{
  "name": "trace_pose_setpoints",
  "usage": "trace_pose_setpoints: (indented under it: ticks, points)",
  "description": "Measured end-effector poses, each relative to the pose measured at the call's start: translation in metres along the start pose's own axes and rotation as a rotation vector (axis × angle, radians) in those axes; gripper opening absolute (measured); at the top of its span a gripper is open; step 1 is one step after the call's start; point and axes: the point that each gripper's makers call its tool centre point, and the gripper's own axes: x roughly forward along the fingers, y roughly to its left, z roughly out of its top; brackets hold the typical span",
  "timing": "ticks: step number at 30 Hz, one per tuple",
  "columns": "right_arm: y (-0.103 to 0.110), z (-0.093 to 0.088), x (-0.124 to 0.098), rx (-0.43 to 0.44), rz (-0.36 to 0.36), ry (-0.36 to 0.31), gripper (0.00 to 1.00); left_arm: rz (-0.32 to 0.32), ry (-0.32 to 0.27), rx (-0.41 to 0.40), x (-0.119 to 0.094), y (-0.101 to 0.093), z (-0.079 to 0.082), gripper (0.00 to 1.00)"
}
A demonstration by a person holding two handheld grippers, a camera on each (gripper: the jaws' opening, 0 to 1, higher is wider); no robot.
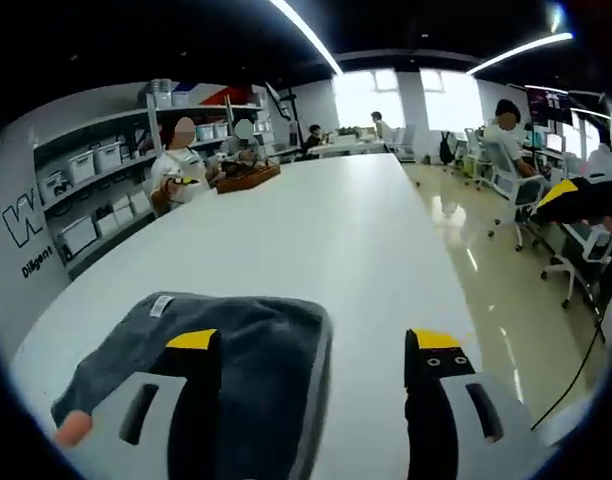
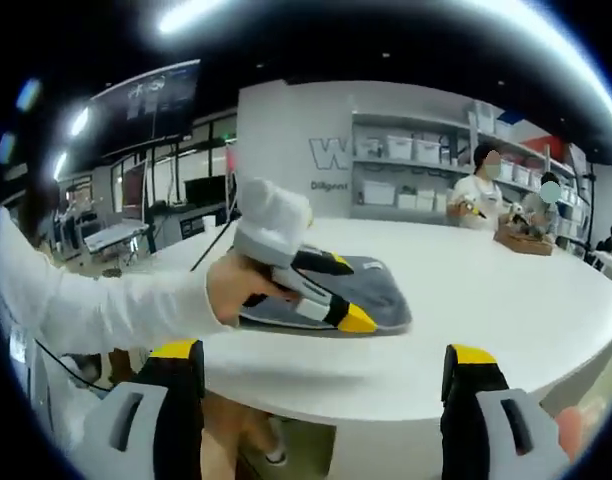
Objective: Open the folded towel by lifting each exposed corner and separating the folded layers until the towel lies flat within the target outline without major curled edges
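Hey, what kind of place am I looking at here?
Probably an open-plan office or lab workspace: a long white table with a grey towel on it, wall shelves of storage bins, and office chairs by desks near bright windows.

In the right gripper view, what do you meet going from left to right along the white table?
White sleeve → hand → left tool over the grey towel → bare table → wooden tray.

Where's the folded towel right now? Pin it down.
The grey towel lies folded on the white table, under the left gripper near the table's edge.
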Motion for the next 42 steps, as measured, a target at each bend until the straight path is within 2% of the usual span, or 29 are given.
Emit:
trace_pose_setpoints:
  ticks: [7,14,18,24,27,36,38,42]
  points:
    - [-0.016,0.001,-0.006,0.023,-0.032,-0.01,0.99,0.025,0.036,0.026,0.038,-0.005,-0.006,0.63]
    - [-0.02,0.001,-0.004,0.033,-0.034,-0.008,0.99,0.061,0.076,0.097,0.061,-0.004,-0.01,0.53]
    - [-0.018,0.001,-0.003,0.034,-0.027,-0.011,0.99,0.075,0.091,0.114,0.071,-0.002,-0.011,0.43]
    - [-0.018,0.0,-0.002,0.042,-0.031,-0.012,0.99,0.082,0.113,0.2,0.073,-0.008,-0.02,0.33]
    - [-0.018,0.0,0.0,0.039,-0.035,-0.008,0.99,0.093,0.114,0.242,0.077,-0.006,-0.021,0.31]
    - [-0.014,-0.004,0.005,0.022,-0.02,0.018,0.99,0.078,0.112,0.225,0.08,-0.005,-0.02,0.14]
    - [-0.014,-0.005,0.005,0.016,-0.018,0.025,0.99,0.074,0.111,0.22,0.078,-0.004,-0.022,0.12]
    - [-0.013,-0.006,0.005,0.014,-0.009,0.028,0.99,0.068,0.096,0.208,0.074,-0.003,-0.02,0.03]
